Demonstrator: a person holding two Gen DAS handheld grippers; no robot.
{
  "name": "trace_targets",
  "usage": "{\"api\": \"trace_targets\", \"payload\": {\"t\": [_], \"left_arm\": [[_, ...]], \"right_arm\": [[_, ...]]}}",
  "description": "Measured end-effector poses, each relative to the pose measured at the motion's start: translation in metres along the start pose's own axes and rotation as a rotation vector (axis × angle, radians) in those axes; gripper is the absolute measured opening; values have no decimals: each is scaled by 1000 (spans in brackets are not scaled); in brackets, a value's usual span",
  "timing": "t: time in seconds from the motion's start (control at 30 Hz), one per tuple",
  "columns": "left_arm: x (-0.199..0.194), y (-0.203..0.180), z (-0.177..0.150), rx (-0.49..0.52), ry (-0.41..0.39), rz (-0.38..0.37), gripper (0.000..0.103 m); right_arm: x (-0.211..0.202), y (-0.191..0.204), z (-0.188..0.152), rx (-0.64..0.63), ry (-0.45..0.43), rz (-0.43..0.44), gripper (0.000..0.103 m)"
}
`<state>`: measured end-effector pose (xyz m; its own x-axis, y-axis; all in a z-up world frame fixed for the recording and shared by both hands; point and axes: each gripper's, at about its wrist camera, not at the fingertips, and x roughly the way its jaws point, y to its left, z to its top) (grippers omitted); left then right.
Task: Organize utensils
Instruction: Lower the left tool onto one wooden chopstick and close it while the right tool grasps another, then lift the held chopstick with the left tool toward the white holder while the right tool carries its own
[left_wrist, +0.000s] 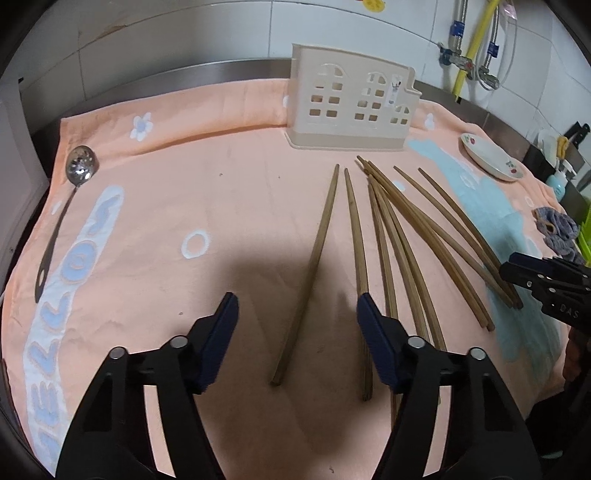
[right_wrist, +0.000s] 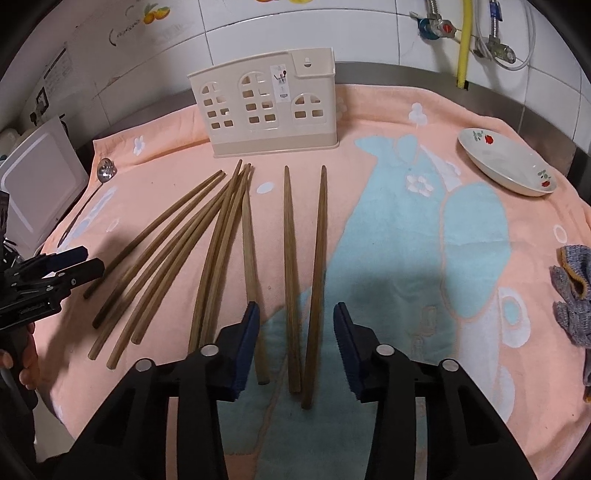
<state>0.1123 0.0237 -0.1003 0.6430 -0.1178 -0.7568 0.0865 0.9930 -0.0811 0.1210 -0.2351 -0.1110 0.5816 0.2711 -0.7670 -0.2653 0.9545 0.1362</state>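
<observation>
Several brown wooden chopsticks (left_wrist: 406, 236) lie fanned on a peach towel (left_wrist: 221, 192) in front of a beige house-shaped utensil holder (left_wrist: 351, 107). My left gripper (left_wrist: 297, 317) hangs open low over the towel. One chopstick (left_wrist: 314, 258) lies between its jaws, touching neither pad; a second (left_wrist: 355, 236) runs by the right pad. In the right wrist view my right gripper (right_wrist: 295, 317) is open with two chopsticks (right_wrist: 290, 277) lying side by side between its pads, which stand clear of them. The holder (right_wrist: 266, 107) stands behind. A slotted metal spoon (left_wrist: 79, 166) lies far left.
A white floral plate (right_wrist: 509, 166) sits at the back right of the towel (right_wrist: 406, 258). A grey knitted cloth (right_wrist: 572, 295) lies at the right edge. A white board (right_wrist: 40, 177) leans at the left. Pipes and valves (right_wrist: 465, 37) run on the tiled wall.
</observation>
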Motion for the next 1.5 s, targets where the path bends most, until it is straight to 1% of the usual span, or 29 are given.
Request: {"api": "trace_targets", "payload": {"t": [0.07, 0.1, 0.13, 0.17, 0.3, 0.4, 0.5, 0.63, 0.77, 0.93, 1.47, 1.5], "left_arm": [[3, 0, 0, 5, 8, -6, 60], [4, 0, 1, 7, 10, -7, 60], [4, 0, 0, 9, 10, -9, 56], [4, 0, 1, 12, 13, -14, 52], [8, -2, 2, 25, 25, -39, 39], [11, -5, 2, 37, 31, -55, 31], [14, -7, 3, 52, 38, -60, 24], [15, -8, 3, 63, 41, -67, 19], [16, -7, 4, 62, 43, -70, 19], [18, -4, 3, 58, 48, -66, 19], [26, -3, 7, 102, 122, -68, 19], [26, -4, 7, 107, 125, -64, 15]], "right_arm": [[1, -1, 0, 1, 0, -1, 37], [2, -1, 0, 2, -1, -2, 36], [2, -2, 0, 4, -1, -2, 32], [3, -2, 0, 6, 0, 0, 31], [5, -5, 1, 16, 1, -2, 28], [6, -6, 1, 15, 4, -4, 23], [8, -8, 1, 14, 6, -9, 20], [9, -9, 2, 15, 6, -6, 16], [9, -9, 2, 17, 2, -8, 10], [10, -11, 2, 25, 5, -13, 8], [14, -9, -1, 4, 14, -32, 8], [14, -9, -1, 4, 14, -32, 8]]}}
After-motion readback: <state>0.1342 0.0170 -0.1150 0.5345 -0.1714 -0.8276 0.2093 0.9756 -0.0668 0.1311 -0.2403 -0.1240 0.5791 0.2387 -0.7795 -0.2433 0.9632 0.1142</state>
